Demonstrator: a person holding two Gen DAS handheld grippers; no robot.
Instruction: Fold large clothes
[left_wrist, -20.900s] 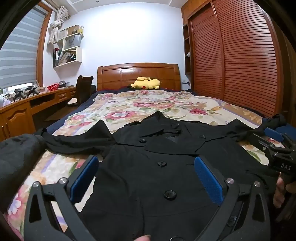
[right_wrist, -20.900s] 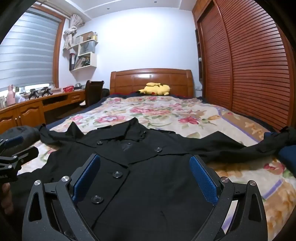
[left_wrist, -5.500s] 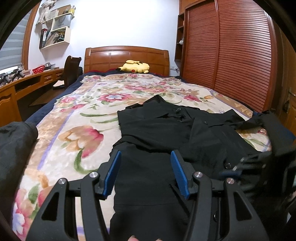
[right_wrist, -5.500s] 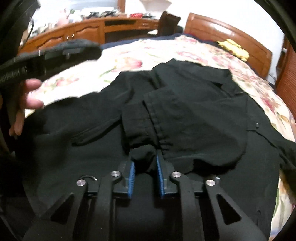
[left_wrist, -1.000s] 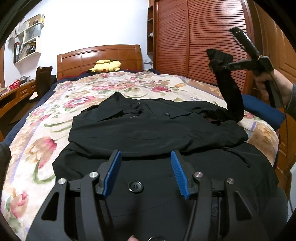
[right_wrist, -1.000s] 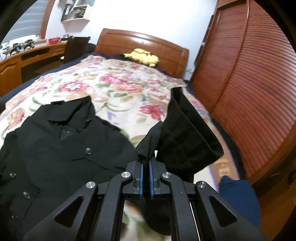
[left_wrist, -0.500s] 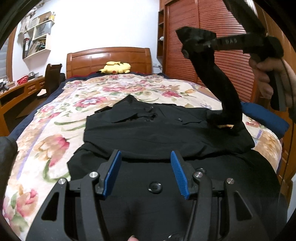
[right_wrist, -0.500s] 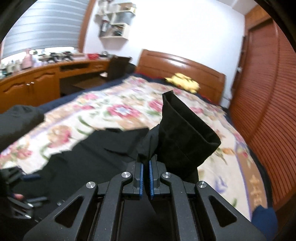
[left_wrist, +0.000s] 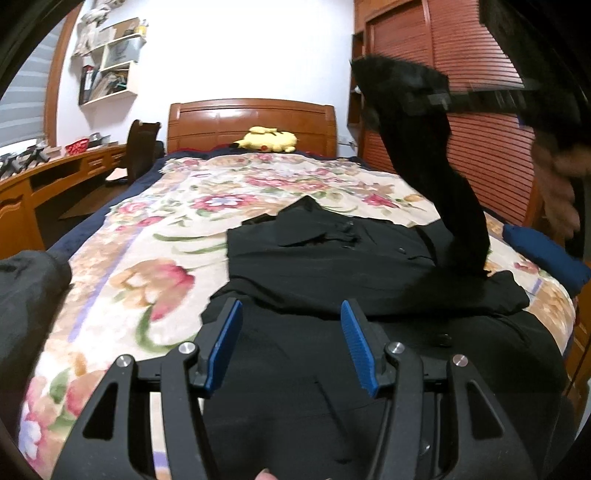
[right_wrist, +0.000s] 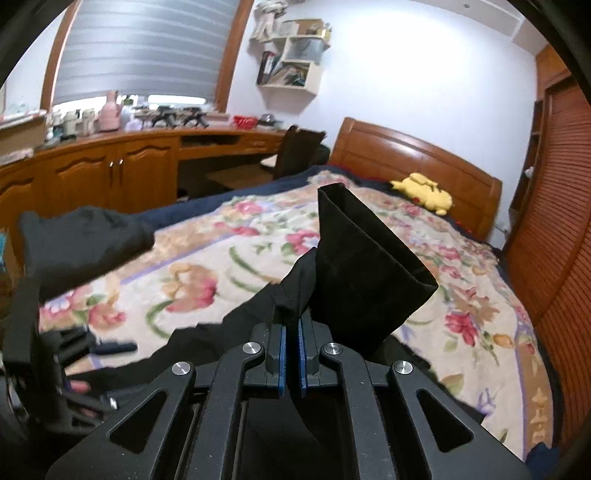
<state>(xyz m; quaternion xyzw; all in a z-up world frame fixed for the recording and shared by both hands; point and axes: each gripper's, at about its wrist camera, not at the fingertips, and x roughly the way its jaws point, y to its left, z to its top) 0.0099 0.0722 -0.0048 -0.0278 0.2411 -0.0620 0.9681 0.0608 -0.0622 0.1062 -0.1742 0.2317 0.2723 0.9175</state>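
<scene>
The black coat (left_wrist: 332, 266) lies spread on the floral bedspread (left_wrist: 155, 258) of the bed, directly ahead of and beneath the left tongs (left_wrist: 291, 343), its collar toward the headboard (left_wrist: 251, 122) and one side already folded across its chest. Its sleeve (right_wrist: 362, 273) is raised off the bed: the right tongs (right_wrist: 291, 354) are clamped tight on the cloth just below the cuff, whose open end stands up ahead of the closed blue pads. The left tongs stand half open with nothing between their pads (left_wrist: 225, 343), hanging just above the coat's lower front, where a button (left_wrist: 443, 338) shows to their right.

Containers are few. White wall shelves (right_wrist: 291, 62), far beyond the right tongs, hold books and papers; a red basket (right_wrist: 245, 120) sits on the wooden bench (right_wrist: 129, 155) under the window, its contents too small to tell.

The left wrist view alone shows the whole coat body, the sleeve rising to the right tongs high at the right, the hand (left_wrist: 557, 184) that bears them, blurred, a dark blue cushion (left_wrist: 546, 254) at the bed's right edge and the louvred wardrobe doors (left_wrist: 472, 110). The right wrist view alone shows the grip on the sleeve close up, the window blind (right_wrist: 144, 48), a pink bottle (right_wrist: 109, 112) among clutter on the bench, and the person's dark sleeve (right_wrist: 85, 243) to the left. Both show the yellow plush toy (left_wrist: 269, 139) by the headboard and the dark chair (right_wrist: 299, 151).
</scene>
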